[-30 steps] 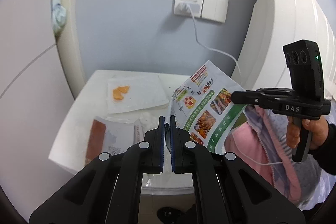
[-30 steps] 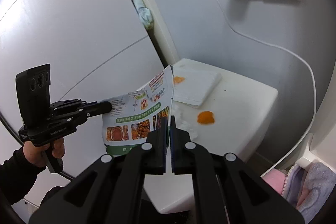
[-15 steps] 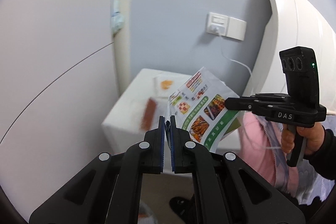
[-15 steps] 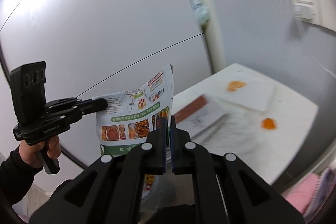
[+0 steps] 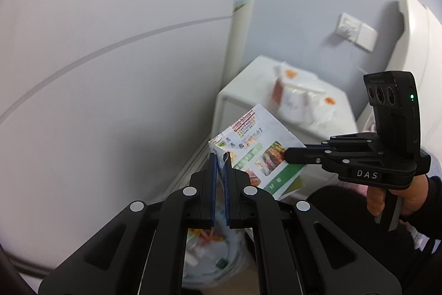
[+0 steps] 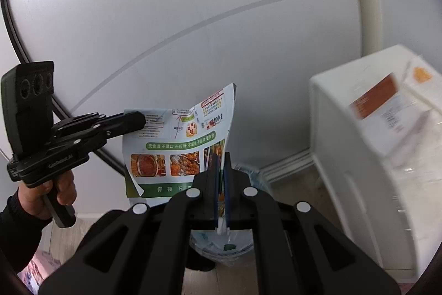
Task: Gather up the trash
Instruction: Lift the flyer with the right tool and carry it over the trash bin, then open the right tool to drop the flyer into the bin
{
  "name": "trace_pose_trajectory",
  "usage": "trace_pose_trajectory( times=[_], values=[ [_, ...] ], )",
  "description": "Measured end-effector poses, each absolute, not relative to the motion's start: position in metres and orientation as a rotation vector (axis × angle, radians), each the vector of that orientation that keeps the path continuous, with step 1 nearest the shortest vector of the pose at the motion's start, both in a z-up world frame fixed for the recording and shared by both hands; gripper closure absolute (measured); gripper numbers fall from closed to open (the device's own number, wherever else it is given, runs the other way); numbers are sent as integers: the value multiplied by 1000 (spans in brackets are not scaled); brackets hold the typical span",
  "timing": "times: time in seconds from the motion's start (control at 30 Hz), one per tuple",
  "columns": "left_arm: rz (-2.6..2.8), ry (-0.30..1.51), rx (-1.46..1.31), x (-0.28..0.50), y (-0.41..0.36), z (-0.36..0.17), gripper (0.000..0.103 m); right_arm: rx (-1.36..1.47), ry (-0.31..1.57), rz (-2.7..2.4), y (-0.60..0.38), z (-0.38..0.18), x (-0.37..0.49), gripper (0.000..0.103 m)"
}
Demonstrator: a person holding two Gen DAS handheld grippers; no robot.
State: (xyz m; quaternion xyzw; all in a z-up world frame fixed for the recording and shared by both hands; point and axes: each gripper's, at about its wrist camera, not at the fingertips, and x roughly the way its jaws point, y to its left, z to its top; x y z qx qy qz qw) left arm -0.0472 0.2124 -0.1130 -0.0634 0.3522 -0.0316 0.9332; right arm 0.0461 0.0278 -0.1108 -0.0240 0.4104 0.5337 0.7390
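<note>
A printed food flyer [image 5: 257, 154] hangs in the air between both grippers. My left gripper [image 5: 219, 161] is shut on its left edge. My right gripper [image 6: 220, 159] is shut on its other edge; it shows in the left wrist view [image 5: 288, 155] too. The flyer [image 6: 176, 148] is held above a trash bin lined with a clear bag [image 5: 215, 259], which holds scraps. The bin [image 6: 221, 248] sits on the floor below the flyer.
A white side table [image 5: 234, 98] stands by the wall with a red-striped paper [image 6: 373, 96], tissues and orange peel [image 5: 328, 100] on it. A white pipe [image 5: 237, 26] runs up the corner. A wall socket [image 5: 353, 31] is behind the table.
Both grippers have carried the flyer left and down, away from the table, to above the trash bin. Both stay shut on it.
</note>
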Motion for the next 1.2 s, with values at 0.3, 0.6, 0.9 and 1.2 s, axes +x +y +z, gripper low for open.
trace_pose_trajectory(
  times=[0.3,0.6,0.9,1.2],
  values=[
    [2,852,-241,-48,256,-199,99,-159,1072,1152,91,-200,44,98],
    [6,1025,-249,-20,266,-288,99,-260,1222,1118,128,-287,59,98],
    [7,1129,-293,-7,285,-354,99,-407,1266,1132,159,-340,53,98],
    [36,1199,-288,11,302,-386,99,-552,1171,1130,175,-357,41,98]
  ],
)
